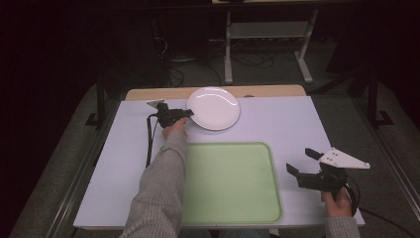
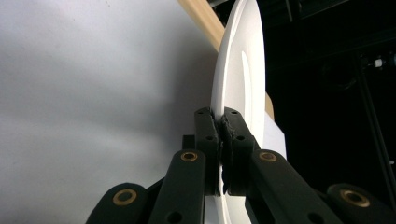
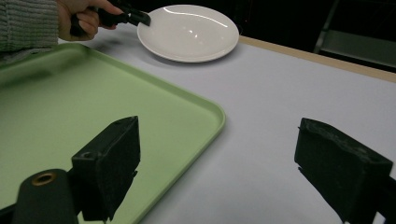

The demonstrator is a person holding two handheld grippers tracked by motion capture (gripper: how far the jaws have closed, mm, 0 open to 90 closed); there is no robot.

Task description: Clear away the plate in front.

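White round glossy plate (image 1: 214, 107), rim pinched by left tongs (image 1: 189, 113), right tongs (image 1: 302, 162) spread wide.

Plate (image 1: 214, 108) sits at far edge of surface (image 1: 277, 124), bit left of middle. Tray (image 1: 230, 182) lies flat on near half of surface, right in front of plate, gap between them. Left tool (image 1: 188, 113) at plate's left rim, clamped on it, hand (image 1: 174, 129) just behind, forearm crossing tray's left edge. Right tool (image 1: 300, 162) off to right of tray, near front-right corner of surface, well apart from plate.
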